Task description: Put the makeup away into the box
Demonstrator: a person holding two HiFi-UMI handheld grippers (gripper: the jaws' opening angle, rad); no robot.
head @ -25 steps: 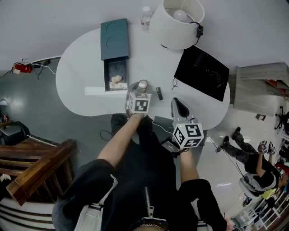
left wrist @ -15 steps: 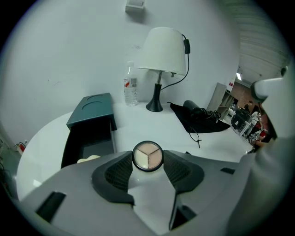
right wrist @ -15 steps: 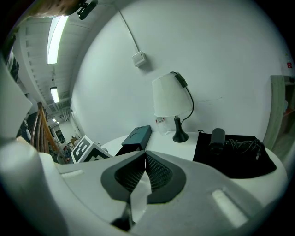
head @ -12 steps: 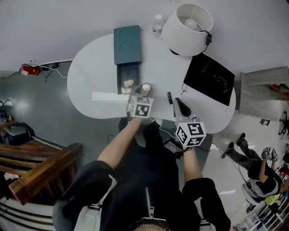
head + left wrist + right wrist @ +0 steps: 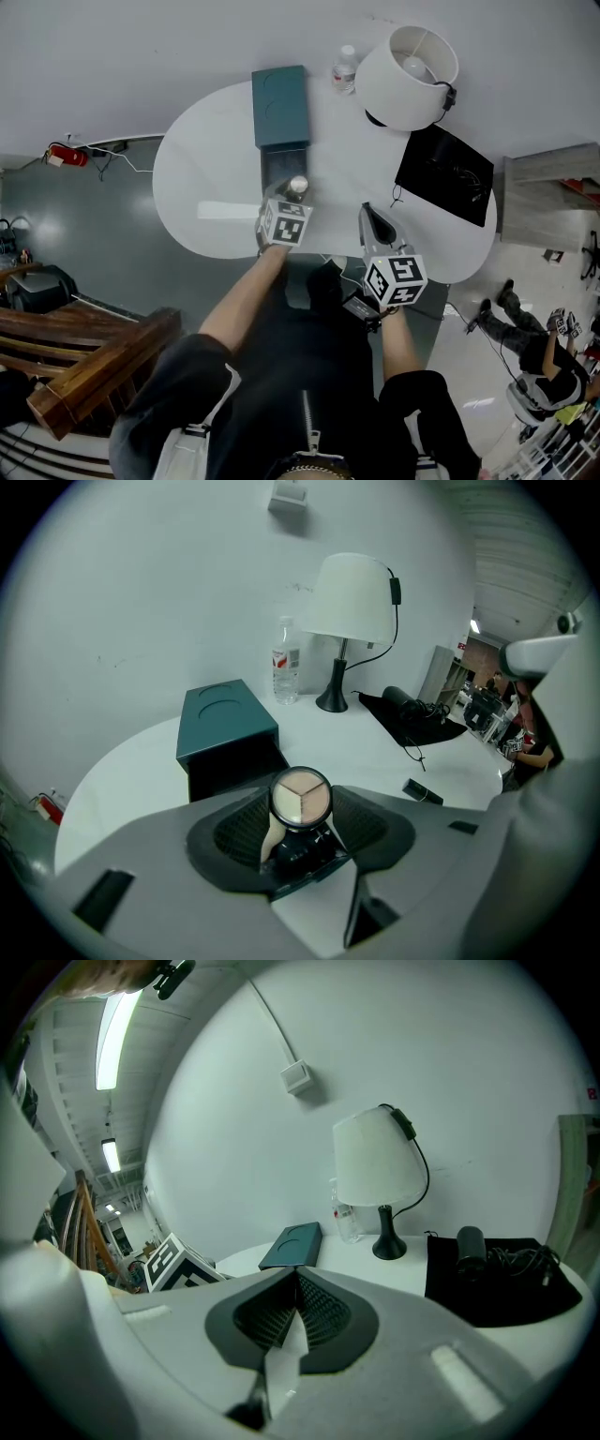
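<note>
Between the pads of the left tongs (image 5: 300, 829) a round compact (image 5: 300, 797) is gripped, its three-shade face turned toward the camera; the jaws are held partly apart by it. From the head view the compact (image 5: 297, 185) is seen at the near end of the open drawer (image 5: 284, 161) of a teal box (image 5: 279, 103), which is set on a white surface (image 5: 202, 173). Whether the compact is touching the drawer cannot be told. In the left gripper view the dark opening of the box (image 5: 225, 726) is faced directly, just behind the compact.

The right tongs (image 5: 292, 1309) are seen closed, pad against pad, with nothing between them. In the head view they (image 5: 373, 223) are held over the near edge of the surface, apart from the box.

Farther back a bottle (image 5: 345, 69) and a white lamp (image 5: 405, 64) are placed, with a black cloth (image 5: 444, 173) to the right. A small dark stick (image 5: 424, 791) is laid on the surface near the cloth.
</note>
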